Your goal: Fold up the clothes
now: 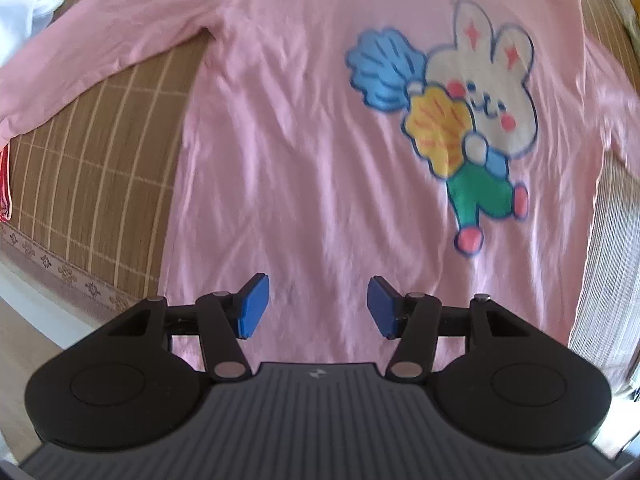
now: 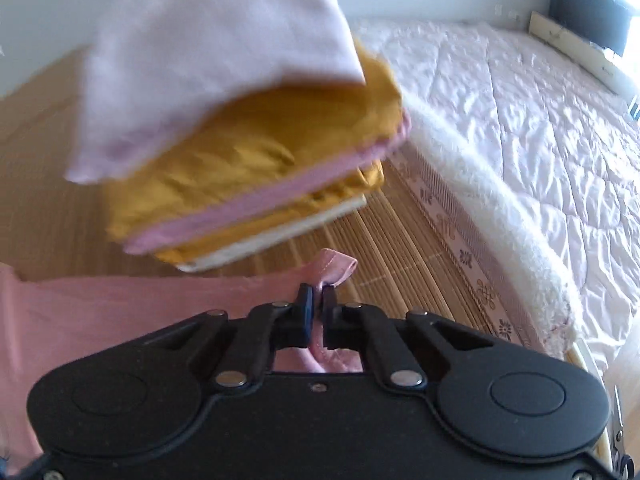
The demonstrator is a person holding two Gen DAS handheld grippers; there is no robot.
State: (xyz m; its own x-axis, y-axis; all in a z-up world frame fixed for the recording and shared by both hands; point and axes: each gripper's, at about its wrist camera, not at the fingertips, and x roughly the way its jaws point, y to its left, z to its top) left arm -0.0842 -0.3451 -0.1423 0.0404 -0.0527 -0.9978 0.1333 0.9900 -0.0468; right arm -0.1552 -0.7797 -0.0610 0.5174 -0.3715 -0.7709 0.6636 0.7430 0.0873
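Two grippers: left gripper [image 1: 318,306] spread wide over pink shirt [image 1: 300,140], right gripper [image 2: 316,312] pinching its edge.

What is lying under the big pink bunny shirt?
The pink long-sleeved shirt with the bunny print lies spread on a brown woven bamboo mat, which shows beside its body and under its sleeve. Whatever lies directly beneath the cloth is covered.
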